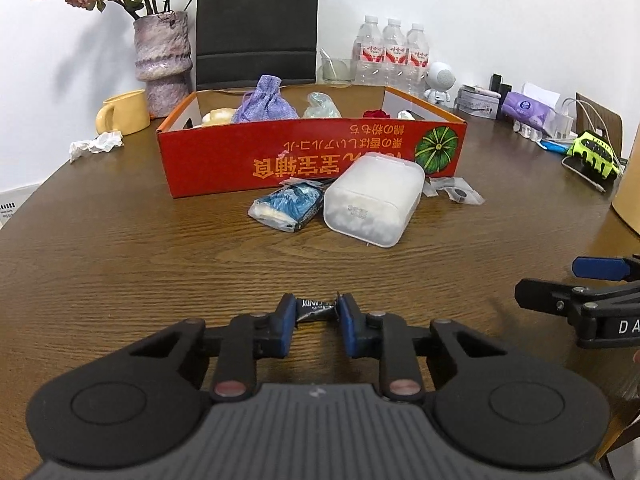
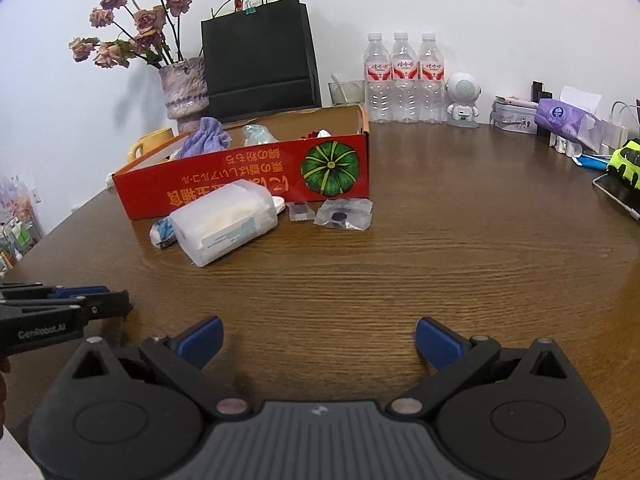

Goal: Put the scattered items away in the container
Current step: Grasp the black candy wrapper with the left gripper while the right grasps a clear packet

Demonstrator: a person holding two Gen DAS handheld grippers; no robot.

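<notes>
My left gripper (image 1: pixel 316 312) is shut on a small black candy wrapper (image 1: pixel 315 309), low over the wooden table (image 1: pixel 120 248). The red cardboard box (image 1: pixel 312 152) stands beyond it and holds a purple pouch (image 1: pixel 266 100), a clear bag and other small items. In front of the box lie a blue snack packet (image 1: pixel 286 208), a white translucent plastic tub (image 1: pixel 374 198) on its side and clear sachets (image 1: pixel 454 190). My right gripper (image 2: pixel 319 342) hovers open over bare wood with nothing between its fingers. The tub (image 2: pixel 224 220) and sachets (image 2: pixel 344 214) lie ahead of it.
Along the back wall stand a vase of dried roses (image 1: pixel 162 60), a black paper bag (image 1: pixel 256 28), a yellow mug (image 1: pixel 122 114), three water bottles (image 1: pixel 392 52) and a white robot figure (image 1: pixel 438 82). A tissue pack (image 1: pixel 528 108) and green toy car (image 1: pixel 594 156) sit right.
</notes>
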